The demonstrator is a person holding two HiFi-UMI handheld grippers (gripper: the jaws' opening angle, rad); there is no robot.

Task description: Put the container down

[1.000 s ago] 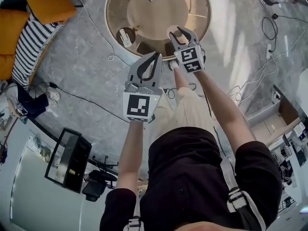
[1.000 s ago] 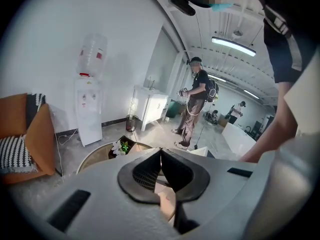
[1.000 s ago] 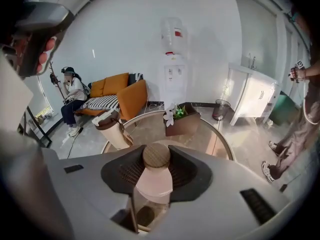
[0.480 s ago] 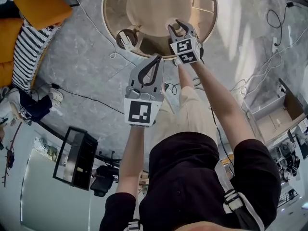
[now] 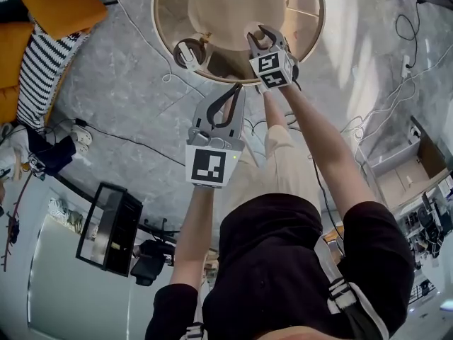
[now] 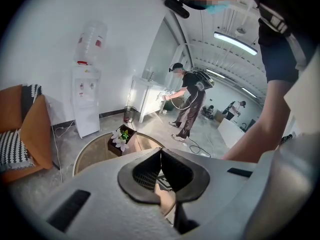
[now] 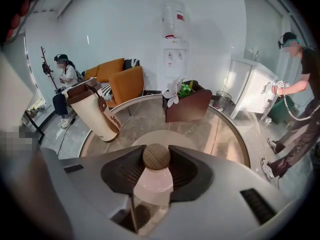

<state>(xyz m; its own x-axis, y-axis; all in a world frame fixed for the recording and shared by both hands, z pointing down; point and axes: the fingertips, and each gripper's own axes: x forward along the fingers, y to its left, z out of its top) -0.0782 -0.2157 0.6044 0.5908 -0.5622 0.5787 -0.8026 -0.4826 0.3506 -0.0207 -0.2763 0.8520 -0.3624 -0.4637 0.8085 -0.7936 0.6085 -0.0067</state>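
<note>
I'm holding the container [image 7: 152,181] in the right gripper [image 7: 156,154], jaws wide, top centre of head view by the table [image 5: 311,27] edge | left gripper [image 6: 161,151] closed, empty | risking a topple if released tilted.

**Finishes as I see them**

From here the container [image 7: 153,180] looks like smooth, pale, frosted plastic; its brown cap [image 7: 156,156] has a fine woven grain. The table [image 7: 222,134] top reads as glossy glass. The cream tumbler [image 7: 94,118] at far left looks matt, with a leather-like strap [image 7: 103,105].

Both arms outstretched; left tongs [image 5: 236,89] apparently closed, right tongs [image 5: 258,35] clamped.
</note>
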